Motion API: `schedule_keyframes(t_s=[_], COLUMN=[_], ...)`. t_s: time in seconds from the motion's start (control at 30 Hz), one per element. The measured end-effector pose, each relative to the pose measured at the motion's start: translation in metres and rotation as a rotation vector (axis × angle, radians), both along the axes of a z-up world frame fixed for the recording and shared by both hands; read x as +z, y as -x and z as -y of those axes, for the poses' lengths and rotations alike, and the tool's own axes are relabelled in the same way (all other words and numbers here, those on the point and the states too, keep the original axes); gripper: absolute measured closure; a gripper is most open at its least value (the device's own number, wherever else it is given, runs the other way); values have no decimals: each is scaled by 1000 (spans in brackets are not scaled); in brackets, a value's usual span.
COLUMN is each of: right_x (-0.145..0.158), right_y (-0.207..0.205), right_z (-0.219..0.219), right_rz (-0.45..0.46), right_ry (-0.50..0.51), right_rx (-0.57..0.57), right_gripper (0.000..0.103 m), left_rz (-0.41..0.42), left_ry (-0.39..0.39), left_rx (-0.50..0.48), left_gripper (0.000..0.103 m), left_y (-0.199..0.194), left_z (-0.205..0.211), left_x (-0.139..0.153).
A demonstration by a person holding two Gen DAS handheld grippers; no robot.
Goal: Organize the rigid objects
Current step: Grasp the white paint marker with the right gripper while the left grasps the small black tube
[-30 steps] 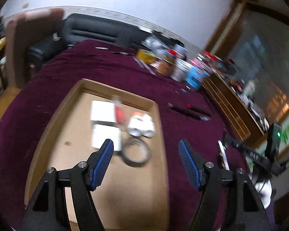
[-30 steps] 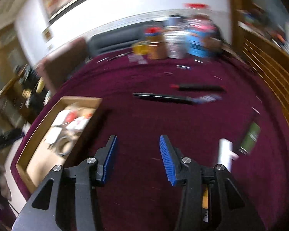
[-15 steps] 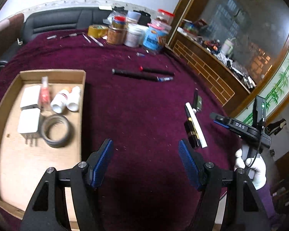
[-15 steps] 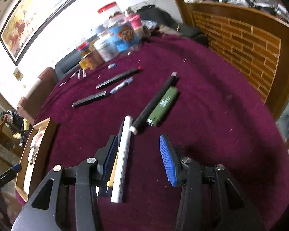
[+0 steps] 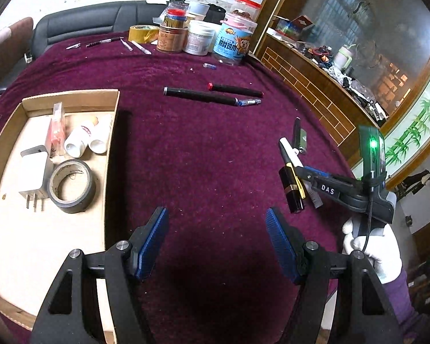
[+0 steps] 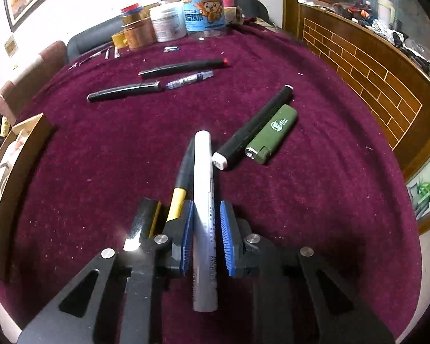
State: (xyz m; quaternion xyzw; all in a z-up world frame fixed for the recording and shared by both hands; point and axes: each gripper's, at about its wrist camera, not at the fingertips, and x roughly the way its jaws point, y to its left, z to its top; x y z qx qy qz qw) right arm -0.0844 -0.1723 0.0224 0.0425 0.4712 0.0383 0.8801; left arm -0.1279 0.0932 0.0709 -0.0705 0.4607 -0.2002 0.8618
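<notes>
The right gripper [image 6: 205, 229] is closing its jaws around a white pen [image 6: 203, 189] that is lying on the bench [image 6: 315, 200], and the blue pads are right against its sides. A black and yellow pen [image 6: 183, 172] is lying just beside it, touching. A green lighter [image 6: 272, 134] and a black marker [image 6: 255, 126] are sitting near. The left gripper [image 5: 216, 243] is hanging wide and holding nothing, beside a cardboard box [image 5: 111, 120] with a roll of tape [image 5: 71, 185] inside.
</notes>
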Motion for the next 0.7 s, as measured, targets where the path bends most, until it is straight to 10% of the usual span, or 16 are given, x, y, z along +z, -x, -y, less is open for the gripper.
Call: schedule_keyframes(t_s=[0.27,0.7], right_x=[-3,-4], right_y=[-17,-18], right_z=[-13,17], right_rz=[-39,49], right_ry=[-342,-425], right_rx=[195,78], right_gripper=[87,74], left_rz=[-18,-159], left_ry=[-33,15], left_rx=[-46,-116], left_gripper=[39,39], left_y=[0,-24], left_z=[16,69], left_x=[-7,-38])
